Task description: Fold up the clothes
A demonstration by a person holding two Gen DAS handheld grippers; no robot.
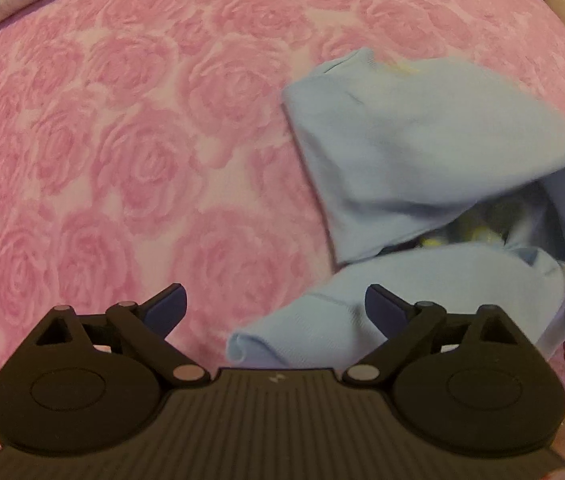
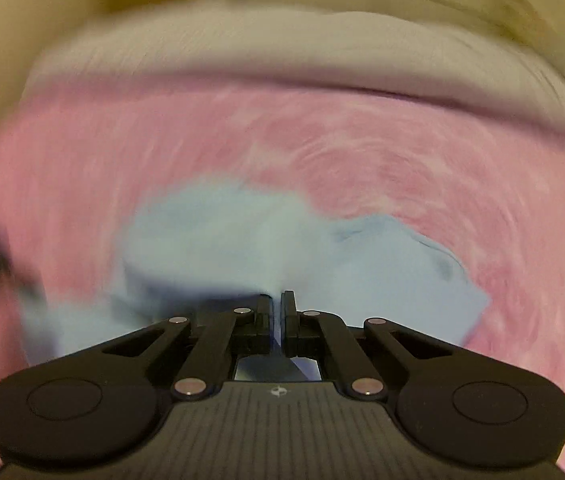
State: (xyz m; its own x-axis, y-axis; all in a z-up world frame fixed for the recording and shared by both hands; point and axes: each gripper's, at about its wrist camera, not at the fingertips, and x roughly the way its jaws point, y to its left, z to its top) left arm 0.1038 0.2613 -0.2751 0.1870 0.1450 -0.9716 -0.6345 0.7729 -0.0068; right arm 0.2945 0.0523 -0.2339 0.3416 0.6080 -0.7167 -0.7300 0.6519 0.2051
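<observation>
The light blue garment (image 1: pixel 414 168) lies crumpled on the pink rose-patterned bedspread (image 1: pixel 130 128), toward the bedspread's right side in the left wrist view, with a sleeve-like part trailing toward the left gripper (image 1: pixel 274 308). That gripper's 2 fingers are spread wide, holding nothing. In the blurred right wrist view, the right gripper (image 2: pixel 278 300) is clamped on a fold of the garment (image 2: pixel 382 264) above the bedspread (image 2: pixel 402 148).

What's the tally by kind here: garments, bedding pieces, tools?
Garments: 1, a light blue cotton garment, partly lifted.
Bedding: 2, a pink rose-print bedspread and a pale grey ribbed blanket.
Tools: 2, the left tool open, the right tool shut on the garment.
Total: 5
</observation>
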